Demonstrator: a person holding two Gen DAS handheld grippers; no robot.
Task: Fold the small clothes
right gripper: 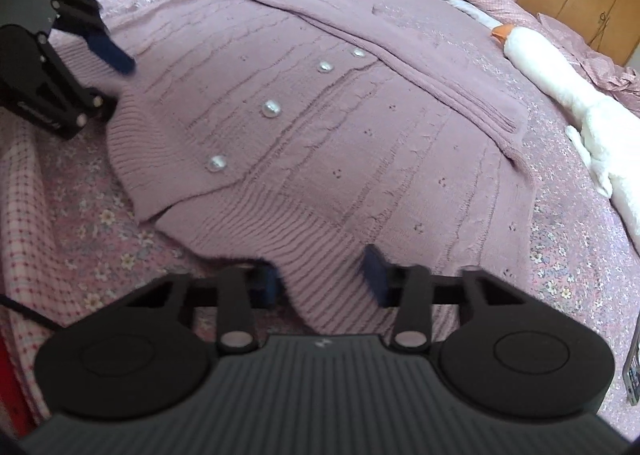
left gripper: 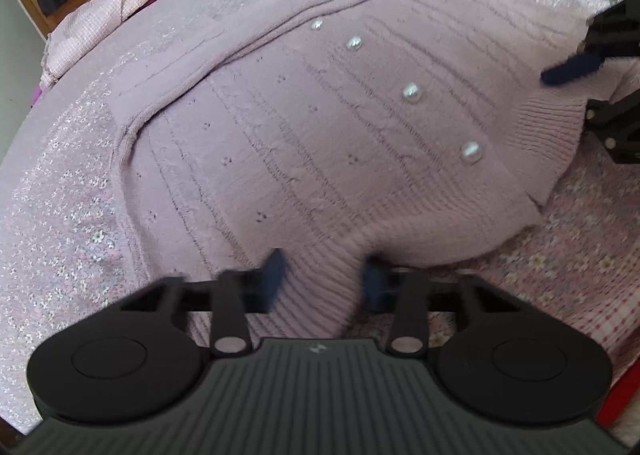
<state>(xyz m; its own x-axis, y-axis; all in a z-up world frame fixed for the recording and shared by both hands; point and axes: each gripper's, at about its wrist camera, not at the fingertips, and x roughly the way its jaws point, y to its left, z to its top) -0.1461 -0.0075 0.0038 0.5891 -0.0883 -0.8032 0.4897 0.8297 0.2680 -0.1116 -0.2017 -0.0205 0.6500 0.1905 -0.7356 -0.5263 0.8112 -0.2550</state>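
A: Where is the cardigan [left gripper: 320,127] now?

B: It lies flat on the bed [left gripper: 60,215], filling the middle of both views, buttons [left gripper: 412,93] up. Its ribbed hem is at the lower centre of each frame.

A: And the jaws?

B: The left gripper [left gripper: 324,279] has its jaws closed on the hem. The right gripper [right gripper: 324,275] also pinches the hem, at the other corner.

A: What can go wrong?

B: I think each grip may catch only the top layer, because the front is open at the hem. Then the back stays on the bed and the fold comes crooked. Also the knit is stretchy; uneven lifting could pull it out of shape.
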